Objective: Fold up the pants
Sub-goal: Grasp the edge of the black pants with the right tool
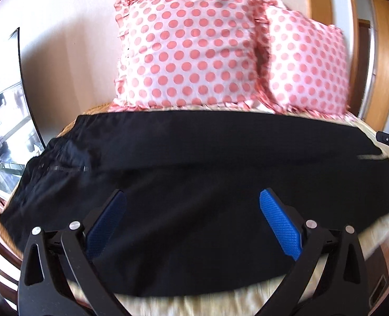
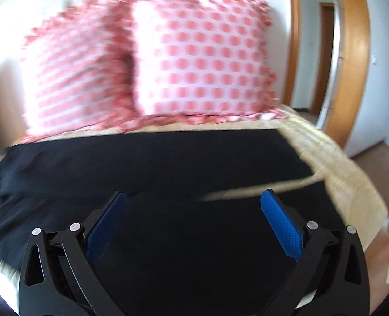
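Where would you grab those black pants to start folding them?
Probably at the near edge of the pants, coming from the front. They lie flat and sideways across the bed, so each open tool could pinch that free edge and carry it over toward the pillows.

The right wrist view is smeared by motion, so the two pink polka-dot ruffled pillows (image 2: 152,63) lose their dots to streaks, the long black fabric pants (image 2: 168,173) run past its left edge, and small objects on the floor stay unreadable.
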{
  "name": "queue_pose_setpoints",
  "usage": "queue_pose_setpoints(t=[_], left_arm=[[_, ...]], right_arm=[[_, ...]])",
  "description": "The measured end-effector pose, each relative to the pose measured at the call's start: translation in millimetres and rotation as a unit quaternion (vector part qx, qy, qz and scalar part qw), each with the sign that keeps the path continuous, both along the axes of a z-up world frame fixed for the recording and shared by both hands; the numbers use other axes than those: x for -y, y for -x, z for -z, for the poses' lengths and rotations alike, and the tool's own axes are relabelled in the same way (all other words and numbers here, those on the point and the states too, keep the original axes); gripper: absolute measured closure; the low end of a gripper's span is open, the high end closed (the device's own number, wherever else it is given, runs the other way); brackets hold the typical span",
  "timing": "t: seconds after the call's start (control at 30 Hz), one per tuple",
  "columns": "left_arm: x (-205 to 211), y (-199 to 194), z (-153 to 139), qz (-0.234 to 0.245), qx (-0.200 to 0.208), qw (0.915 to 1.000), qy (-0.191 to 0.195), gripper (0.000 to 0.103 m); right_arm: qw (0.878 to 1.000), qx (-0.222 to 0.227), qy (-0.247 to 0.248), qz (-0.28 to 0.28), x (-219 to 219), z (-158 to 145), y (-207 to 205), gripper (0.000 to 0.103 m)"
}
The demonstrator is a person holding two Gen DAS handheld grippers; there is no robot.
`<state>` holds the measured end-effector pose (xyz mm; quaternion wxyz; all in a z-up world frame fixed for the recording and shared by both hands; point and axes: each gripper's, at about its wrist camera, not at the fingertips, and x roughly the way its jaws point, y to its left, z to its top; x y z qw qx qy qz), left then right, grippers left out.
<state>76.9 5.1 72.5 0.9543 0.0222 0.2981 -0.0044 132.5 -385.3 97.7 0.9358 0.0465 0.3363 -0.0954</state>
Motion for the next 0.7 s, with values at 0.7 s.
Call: queue_pose_setpoints(t=[0.7], left_arm=[[13.6,-104.3,18.2,-0.017,-0.03,0.9993,-0.017,0.002]], right_arm=[[0.93,-0.162,-0.074,0.322,174.7,95.7,-233.9,0.039]])
